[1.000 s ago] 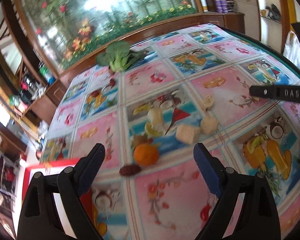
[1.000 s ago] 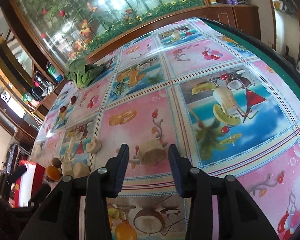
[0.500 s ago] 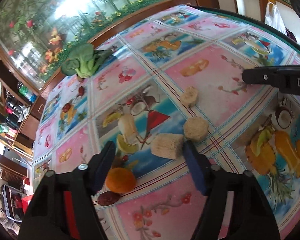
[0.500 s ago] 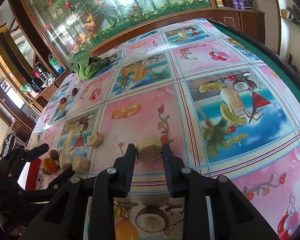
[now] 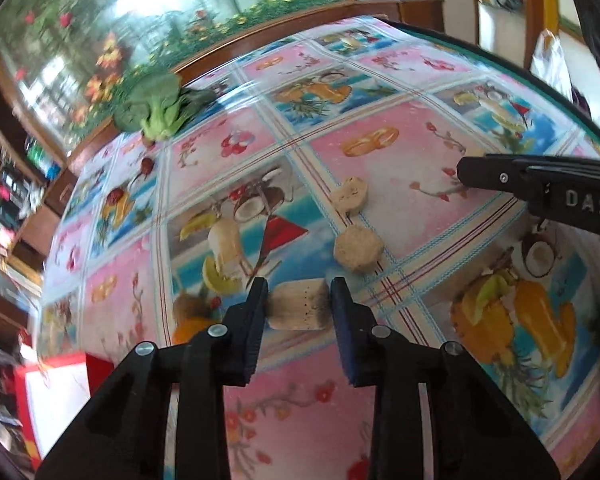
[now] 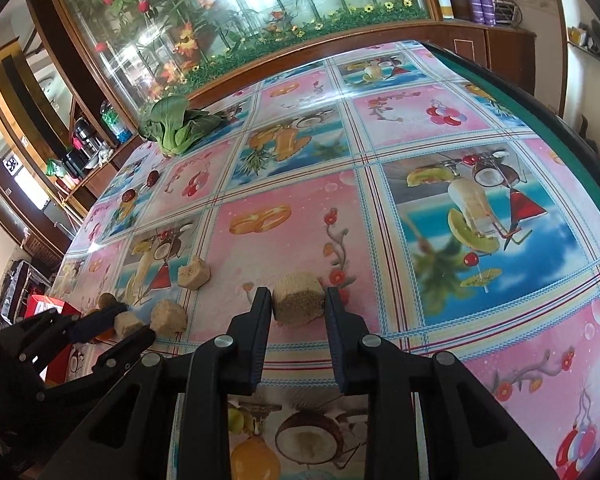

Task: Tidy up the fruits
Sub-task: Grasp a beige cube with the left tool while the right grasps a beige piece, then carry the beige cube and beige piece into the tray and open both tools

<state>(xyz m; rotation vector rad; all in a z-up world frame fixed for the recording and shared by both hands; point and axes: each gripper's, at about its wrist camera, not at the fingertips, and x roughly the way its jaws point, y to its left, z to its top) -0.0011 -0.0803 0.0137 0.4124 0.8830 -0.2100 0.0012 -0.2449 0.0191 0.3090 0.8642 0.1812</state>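
Lettering "DAS" on right claw (image 5: 466,172)

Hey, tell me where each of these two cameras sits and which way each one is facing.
Left wrist: on the left claw, angled down over the tablecloth; its jaws have just been closing on a tan chunk; the right claw's tip enters from the right.
Right wrist: on the right claw, angled down, shut on another tan chunk; the left claw shows lower left.
Shared: the bok choy, two loose tan chunks, each other's claw.
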